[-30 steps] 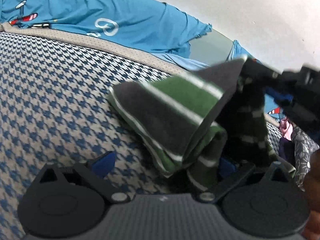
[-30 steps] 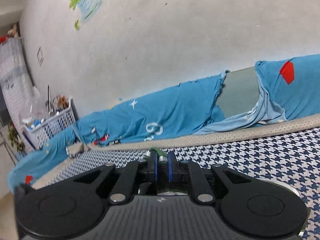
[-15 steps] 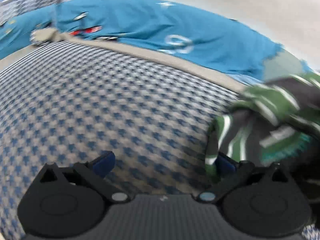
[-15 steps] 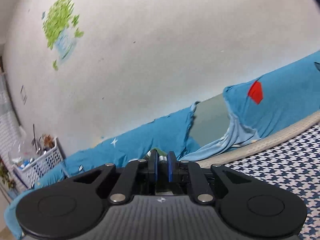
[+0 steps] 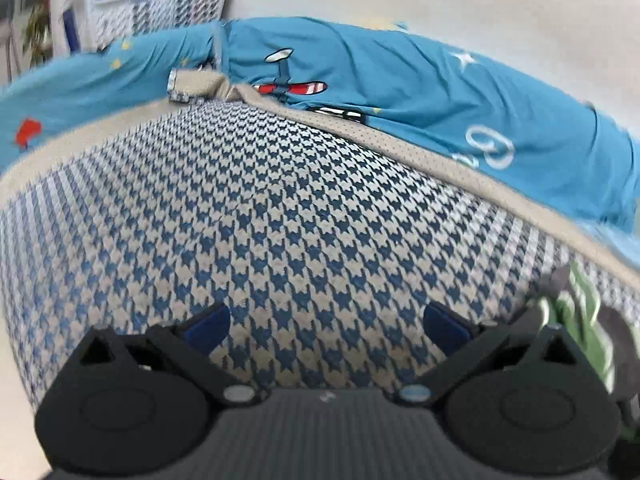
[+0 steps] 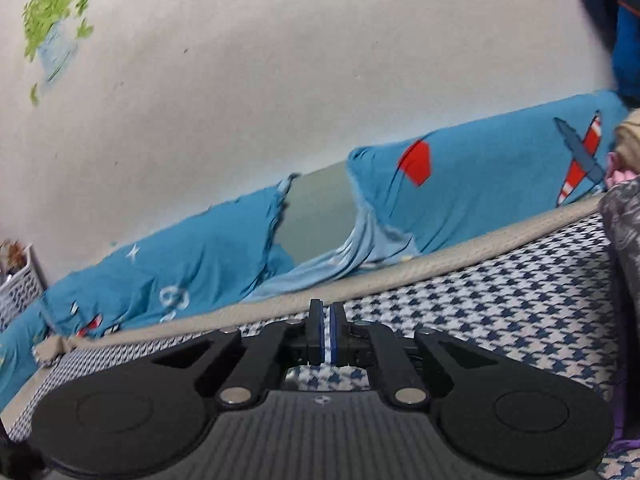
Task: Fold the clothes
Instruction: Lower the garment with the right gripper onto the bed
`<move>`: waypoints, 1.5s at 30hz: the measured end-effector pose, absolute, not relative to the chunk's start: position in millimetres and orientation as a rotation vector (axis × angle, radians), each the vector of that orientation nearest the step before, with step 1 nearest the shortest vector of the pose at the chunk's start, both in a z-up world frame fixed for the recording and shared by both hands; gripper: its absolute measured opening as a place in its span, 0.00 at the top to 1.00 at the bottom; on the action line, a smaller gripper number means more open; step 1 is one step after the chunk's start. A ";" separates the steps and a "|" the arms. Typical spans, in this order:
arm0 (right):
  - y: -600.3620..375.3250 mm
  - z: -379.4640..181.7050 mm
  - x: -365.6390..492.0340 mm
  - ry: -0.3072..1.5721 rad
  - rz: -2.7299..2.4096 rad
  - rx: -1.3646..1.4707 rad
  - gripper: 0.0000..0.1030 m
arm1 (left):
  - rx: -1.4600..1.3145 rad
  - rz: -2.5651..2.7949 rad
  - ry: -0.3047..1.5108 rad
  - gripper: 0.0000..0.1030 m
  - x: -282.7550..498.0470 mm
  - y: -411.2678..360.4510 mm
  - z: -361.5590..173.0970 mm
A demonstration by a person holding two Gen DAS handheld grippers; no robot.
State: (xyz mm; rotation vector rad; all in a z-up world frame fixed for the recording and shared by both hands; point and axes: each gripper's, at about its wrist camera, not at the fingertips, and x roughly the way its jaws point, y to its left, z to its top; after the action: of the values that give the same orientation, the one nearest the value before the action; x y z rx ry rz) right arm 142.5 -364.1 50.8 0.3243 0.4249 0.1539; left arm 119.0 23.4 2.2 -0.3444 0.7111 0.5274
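Blue-padded left gripper (image 5: 324,326) hangs wide apart over bare houndstooth mattress (image 5: 280,216), the green-striped garment (image 5: 580,332) bunched just off its right finger, while the right gripper (image 6: 326,338) is pressed together on nothing visible; whether folding is finished cannot be told.

At about 4 o'clock in the left wrist view, a green-and-grey striped garment (image 5: 580,320) is blurred, partly hidden behind the left gripper's body and cut off by the picture's edge. At 11 o'clock a white laundry basket (image 5: 160,4) holds contents too smeared to identify.

In the right wrist view, a grey patterned cloth (image 6: 626,240) at 3 o'clock runs out of frame. A dark blue object (image 6: 616,20) at 1 o'clock is cropped and unidentifiable. The green wall sticker (image 6: 52,20) at 10 o'clock is blurred.
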 end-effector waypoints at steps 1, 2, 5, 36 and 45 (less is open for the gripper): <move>-361.3 49.5 142.4 0.432 0.170 0.317 0.94 | -0.368 0.502 0.727 0.00 119.2 26.0 1.5; -358.6 48.6 142.7 0.437 0.187 0.308 0.94 | -0.375 0.480 0.742 0.00 119.8 26.5 0.9; -347.2 47.1 144.2 0.444 0.235 0.270 0.88 | -0.413 0.394 0.760 0.00 119.4 23.8 -1.7; -209.0 -28.5 139.0 0.317 0.441 -0.691 0.36 | -0.368 0.175 0.911 0.00 151.6 -9.7 -27.0; -190.6 -51.1 156.2 0.306 0.448 -0.793 0.54 | -0.364 0.187 0.925 0.00 160.4 -14.8 -29.4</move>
State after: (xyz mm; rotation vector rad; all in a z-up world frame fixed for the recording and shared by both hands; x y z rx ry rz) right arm 156.2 -190.6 -51.1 -0.7926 0.3062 0.4480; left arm 160.4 -14.8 -29.4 -0.3645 0.9247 0.1866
